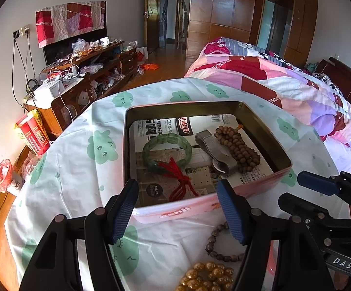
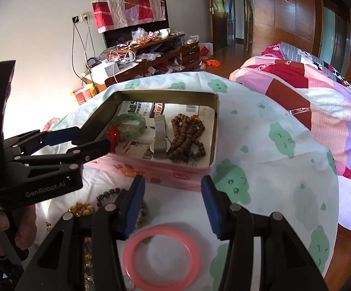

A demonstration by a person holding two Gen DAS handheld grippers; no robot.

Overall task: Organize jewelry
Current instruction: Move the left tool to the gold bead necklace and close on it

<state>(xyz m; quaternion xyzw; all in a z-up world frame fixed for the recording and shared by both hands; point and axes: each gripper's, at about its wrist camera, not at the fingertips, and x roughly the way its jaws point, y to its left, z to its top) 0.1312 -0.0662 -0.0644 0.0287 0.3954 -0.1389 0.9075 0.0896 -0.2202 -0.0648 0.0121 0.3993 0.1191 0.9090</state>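
Observation:
An open pink tin box (image 1: 175, 212) (image 2: 175, 172) stands on the cloth-covered table. Inside lie a green jade bangle (image 1: 167, 151) (image 2: 129, 122), a red tassel (image 1: 181, 179), a grey mesh watch (image 1: 215, 151) (image 2: 160, 133) and a brown bead string (image 1: 238, 146) (image 2: 187, 138). In front of the box lie a dark bead bracelet (image 1: 215, 242), amber beads (image 1: 207, 276) (image 2: 82, 208) and a pink bangle (image 2: 161, 257). My left gripper (image 1: 178, 208) is open and empty over the box's near wall. My right gripper (image 2: 173, 209) is open and empty above the pink bangle.
The table cloth (image 1: 78, 169) is white with green clouds. A bed with a patchwork quilt (image 1: 284, 80) is to the right. A cluttered wooden cabinet (image 1: 90, 72) stands at the left wall. Red boxes (image 1: 33, 133) sit beyond the table's left edge.

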